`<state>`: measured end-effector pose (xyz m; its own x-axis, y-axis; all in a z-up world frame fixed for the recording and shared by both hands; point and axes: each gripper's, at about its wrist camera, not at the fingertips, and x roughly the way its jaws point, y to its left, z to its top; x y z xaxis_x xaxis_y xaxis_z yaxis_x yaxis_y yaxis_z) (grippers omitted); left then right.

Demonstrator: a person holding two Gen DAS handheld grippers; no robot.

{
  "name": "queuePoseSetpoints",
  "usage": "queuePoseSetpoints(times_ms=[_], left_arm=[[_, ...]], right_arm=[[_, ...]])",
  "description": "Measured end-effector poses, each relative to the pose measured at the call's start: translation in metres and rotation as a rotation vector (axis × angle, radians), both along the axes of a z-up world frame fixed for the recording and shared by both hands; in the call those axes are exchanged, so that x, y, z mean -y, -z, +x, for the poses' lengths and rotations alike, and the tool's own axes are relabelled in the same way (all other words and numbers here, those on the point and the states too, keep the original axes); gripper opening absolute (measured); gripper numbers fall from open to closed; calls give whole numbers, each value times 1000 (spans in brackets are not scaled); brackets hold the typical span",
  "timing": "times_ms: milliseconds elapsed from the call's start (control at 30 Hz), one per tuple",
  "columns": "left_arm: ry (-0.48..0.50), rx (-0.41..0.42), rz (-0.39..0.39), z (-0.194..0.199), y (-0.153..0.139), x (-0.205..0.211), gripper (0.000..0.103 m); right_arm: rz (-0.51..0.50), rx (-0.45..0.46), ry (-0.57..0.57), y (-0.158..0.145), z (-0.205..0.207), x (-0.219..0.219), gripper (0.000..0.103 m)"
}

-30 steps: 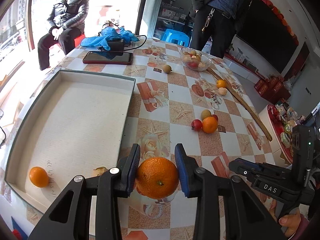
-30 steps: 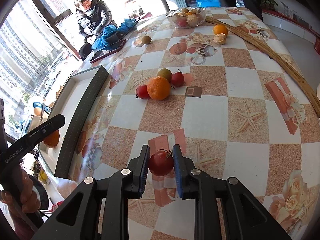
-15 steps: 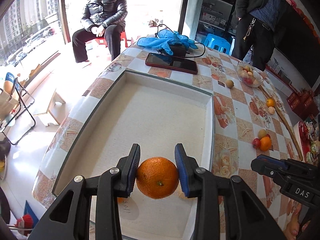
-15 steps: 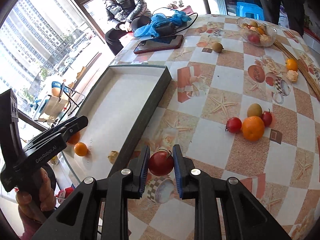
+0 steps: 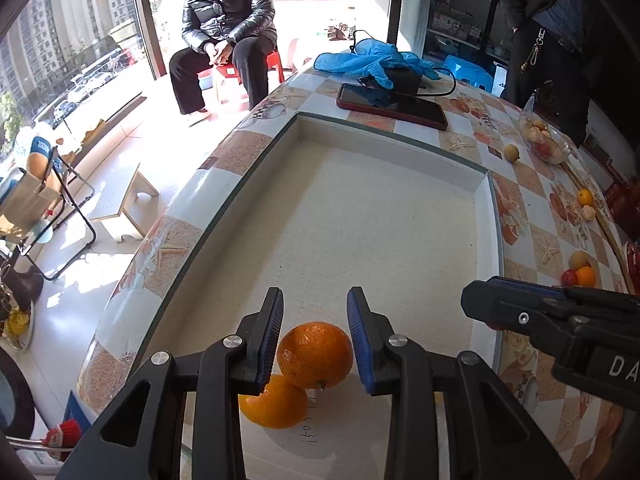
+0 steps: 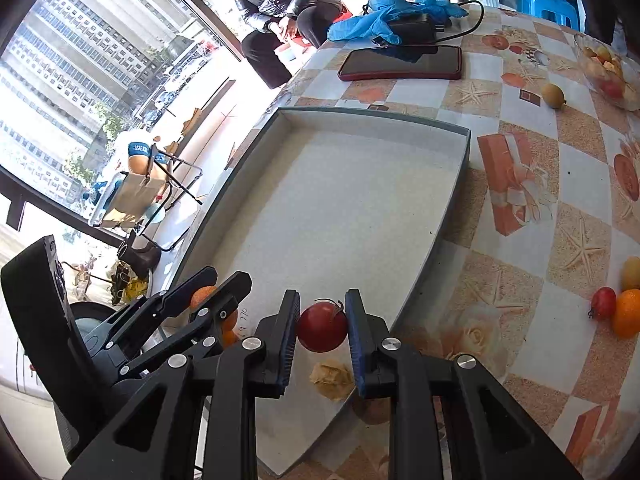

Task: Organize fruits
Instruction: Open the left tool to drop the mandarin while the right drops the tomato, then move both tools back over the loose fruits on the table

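Fingers of the left gripper (image 5: 316,340) have just been closing on its orange (image 5: 315,354); right gripper (image 6: 322,330) clamps a tomato (image 6: 322,326). Better lower each fruit gently into the tray (image 5: 384,136) before letting go.

1. Two grippers: left gripper (image 5: 315,336), right gripper (image 6: 322,330).
2. Four oranges: two in the tray (image 5: 400,152) at lower centre (image 5: 315,354) (image 5: 267,402), two at right on the counter (image 5: 532,184) (image 5: 586,275) (image 5: 585,197).
3. Two tomatoes (image 6: 322,328) (image 6: 603,302) (one at the right edge).
4. One phone (image 6: 400,63).
5. One glass bowl (image 5: 545,142), upper right.
6. Two people (image 5: 226,20) (image 5: 548,32), along the top.
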<state>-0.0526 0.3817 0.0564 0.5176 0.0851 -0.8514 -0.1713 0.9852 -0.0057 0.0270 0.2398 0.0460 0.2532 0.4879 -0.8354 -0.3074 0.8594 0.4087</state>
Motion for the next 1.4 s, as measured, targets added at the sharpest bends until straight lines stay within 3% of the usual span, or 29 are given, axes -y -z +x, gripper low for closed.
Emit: queuePoseSetpoints(times_ms=[200,233,300,367,400,433,500,533,700,967,1233,1400], left_arm=[[7,13,5,0,2,2,39],[8,14,7,-1,2,3,43],[6,17,10,-2,2,4,71],[-16,43,40,-6,0,4,75],[-16,45,39,-7,-1,2,81],[-17,46,28,-7,-2,1,81],[-25,48,17,-8,-4,1,81],[-27,50,19,-9,-6,1,81],[-9,74,26,-12,-17,14,81],[101,110,9,-17,-33,60,81],[302,112,-22,-19,-42,143,81],[359,69,40,-13,-11,198,82]], right_arm=[[-21,-10,-13,10,1,-5,25],[-17,-18,-16,11,1,-5,25],[-10,-35,-15,14,2,-5,27],[-20,-29,0,13,4,-2,46],[-26,-10,7,11,5,0,59],[12,0,-4,8,4,2,75],[42,16,-8,1,0,5,98],[23,39,3,-3,-2,6,103],[-45,134,42,-16,-14,23,103],[-132,195,237,-24,-31,116,103],[-248,129,529,2,-43,240,103],[-354,80,615,33,-57,288,103]])
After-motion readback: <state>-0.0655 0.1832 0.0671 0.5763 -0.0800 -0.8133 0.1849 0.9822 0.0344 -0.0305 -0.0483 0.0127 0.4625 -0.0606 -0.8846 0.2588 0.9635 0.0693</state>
